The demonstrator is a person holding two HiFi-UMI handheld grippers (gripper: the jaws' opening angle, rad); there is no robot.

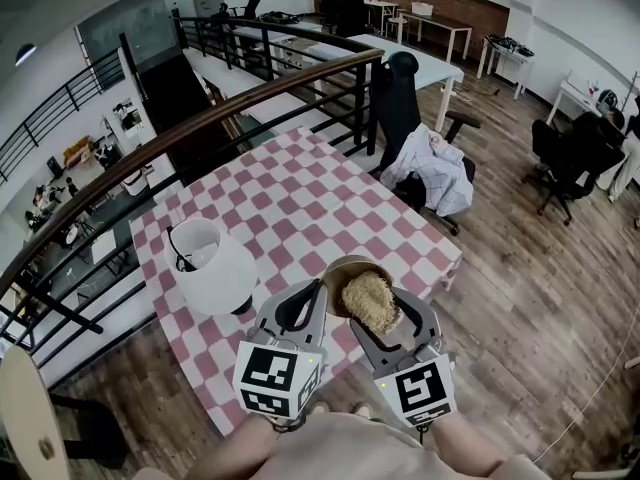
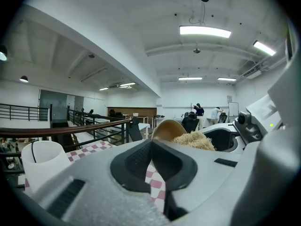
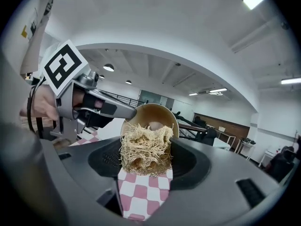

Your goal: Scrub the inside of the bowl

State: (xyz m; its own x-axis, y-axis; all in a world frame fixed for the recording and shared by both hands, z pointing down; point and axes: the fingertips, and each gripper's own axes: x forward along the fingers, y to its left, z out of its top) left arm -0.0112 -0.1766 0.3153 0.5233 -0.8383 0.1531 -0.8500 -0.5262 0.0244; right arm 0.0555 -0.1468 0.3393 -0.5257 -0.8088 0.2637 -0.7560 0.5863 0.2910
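1. My left gripper (image 2: 150, 143) has its jaws pressed together on the rim of the bowl (image 2: 164, 127). In the right gripper view, the tips bite the bowl's left edge.
2. The bowl is tan and round. It is tipped on its side with the opening turned toward my right gripper (image 3: 145, 163). In the head view it sits over the near corner of the table (image 1: 290, 198), between my two grippers. I cannot tell whether it touches the tabletop.
3. My right gripper pinches a scrubber (image 3: 145, 147), a straw-coloured fibrous wad. The jaws are closed on it from both sides, and the wad bulges out above them.
4. The scrubber lies against the inside of the bowl and covers most of the lower half. The upper inner wall shows bare behind it.
5. The table has a red-and-white check cloth. A white container (image 1: 210, 264) stands on it to the left of the bowl, near but apart.
6. Past the table's far edge is a black railing (image 1: 200, 118). To the right of the table is a chair (image 1: 430, 163) with a pale cloth draped over it.
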